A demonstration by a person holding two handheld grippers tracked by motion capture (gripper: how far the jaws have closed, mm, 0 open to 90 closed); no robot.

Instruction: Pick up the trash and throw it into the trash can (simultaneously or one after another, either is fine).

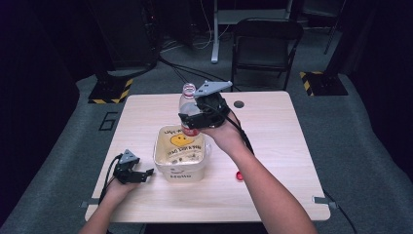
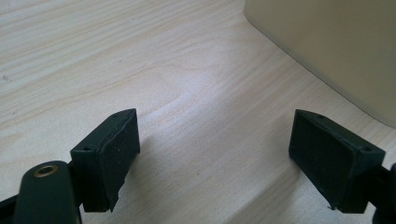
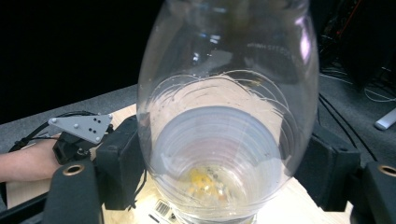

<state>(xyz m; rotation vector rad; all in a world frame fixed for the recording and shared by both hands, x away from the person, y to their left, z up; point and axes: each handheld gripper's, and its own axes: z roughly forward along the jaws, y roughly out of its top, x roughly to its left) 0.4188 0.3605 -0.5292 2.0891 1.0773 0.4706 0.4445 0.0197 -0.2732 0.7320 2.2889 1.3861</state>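
Observation:
A clear plastic bottle [image 1: 187, 103] with a red label stands upright in my right gripper [image 1: 191, 122], whose jaws press on its sides; its base hangs over the far edge of a cream container [image 1: 180, 173]. In the right gripper view the bottle [image 3: 224, 116] fills the gap of the right gripper [image 3: 224, 172]. My left gripper [image 1: 146, 174] rests on the table left of the container, open. The left gripper view shows the left gripper [image 2: 215, 149] with bare wood between its pads [image 2: 116, 154] and the container wall [image 2: 336, 46] ahead to the right.
A small red cap [image 1: 239, 176] lies on the table [image 1: 277, 131] to the right of the container. A round hole [image 1: 238, 104] sits near the table's far edge. A black chair [image 1: 265, 46] stands beyond the table. The left gripper [image 3: 79, 135] appears behind the bottle in the right gripper view.

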